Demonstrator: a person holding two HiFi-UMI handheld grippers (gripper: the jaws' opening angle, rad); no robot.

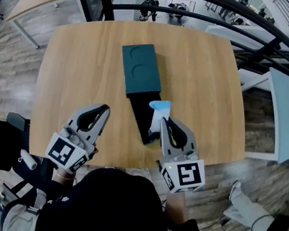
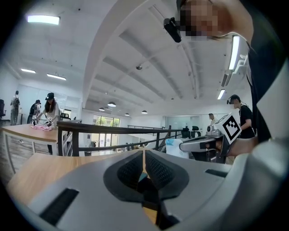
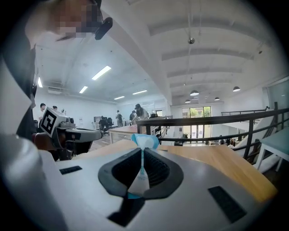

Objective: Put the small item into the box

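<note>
The small item is a thin, flat sachet, white with a pale blue top edge. It is pinched upright in the right claw, over the near end of the box. The box lies in the middle of the wooden surface. Its teal cover sits at the far end, and a black inner tray sticks out towards the near right. From the head view I cannot tell whether the sachet touches the tray or hangs just above it.

In the right gripper view the claw is closed on the sachet. The sachet shows edge-on as a narrow white strip between the pads, with its blue end fanning out past the tips. The left claw hovers above the near left of the surface, apart from the box. Its own view shows the jaws pressed together with nothing between them.

The sachet looks very light and limp — more film than body. It will likely bend or flutter rather than resist, and a smooth wrapper can slip or cling to a pad on release. The present hold, low on the flat faces with the top left free, seems sound. A hard squeeze would gain nothing and might crease or burst it. The tray is narrow — a light packet can drift as it drops, so the opening should come low and inside the walls.
</note>
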